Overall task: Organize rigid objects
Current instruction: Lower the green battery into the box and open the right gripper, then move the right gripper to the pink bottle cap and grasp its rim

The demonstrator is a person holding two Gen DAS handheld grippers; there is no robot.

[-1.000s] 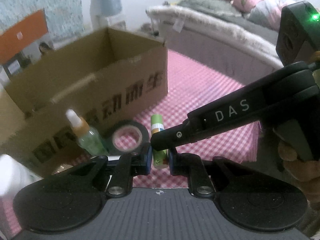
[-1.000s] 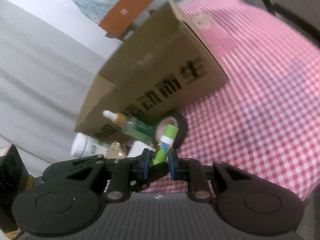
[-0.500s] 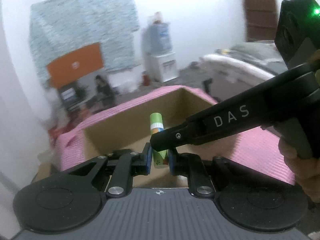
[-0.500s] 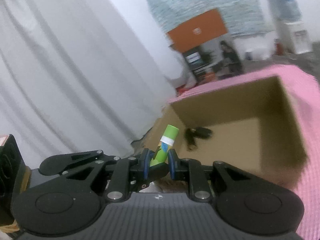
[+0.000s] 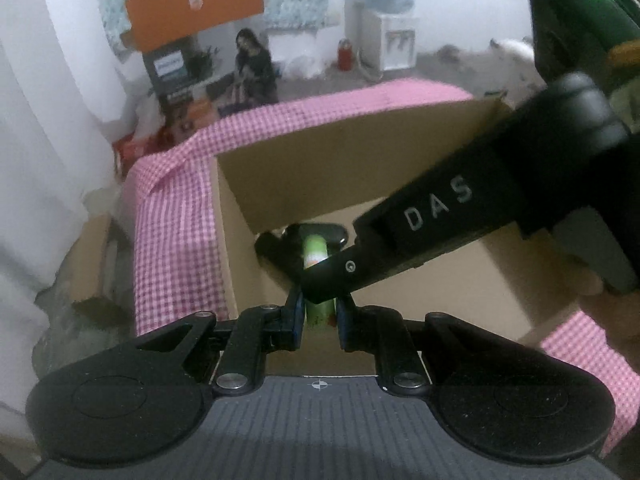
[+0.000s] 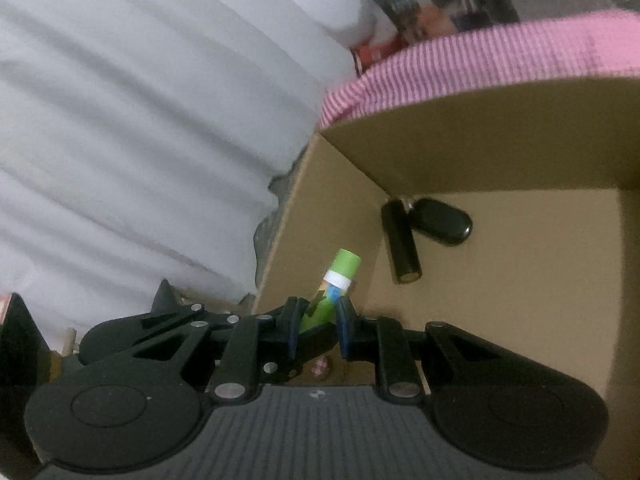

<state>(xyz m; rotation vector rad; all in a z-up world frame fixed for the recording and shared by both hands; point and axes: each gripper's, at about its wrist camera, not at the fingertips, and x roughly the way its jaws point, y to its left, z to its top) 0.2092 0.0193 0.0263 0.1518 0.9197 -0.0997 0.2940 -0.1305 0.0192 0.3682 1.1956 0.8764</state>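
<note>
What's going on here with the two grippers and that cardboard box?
A person is sorting small items into a cardboard box on a pink checked cloth. Both the left gripper and the right gripper are closed on the same green tube, holding it over the open box. A black cylinder and a black key fob already lie on the box floor. The tube has not been let go yet.
</note>
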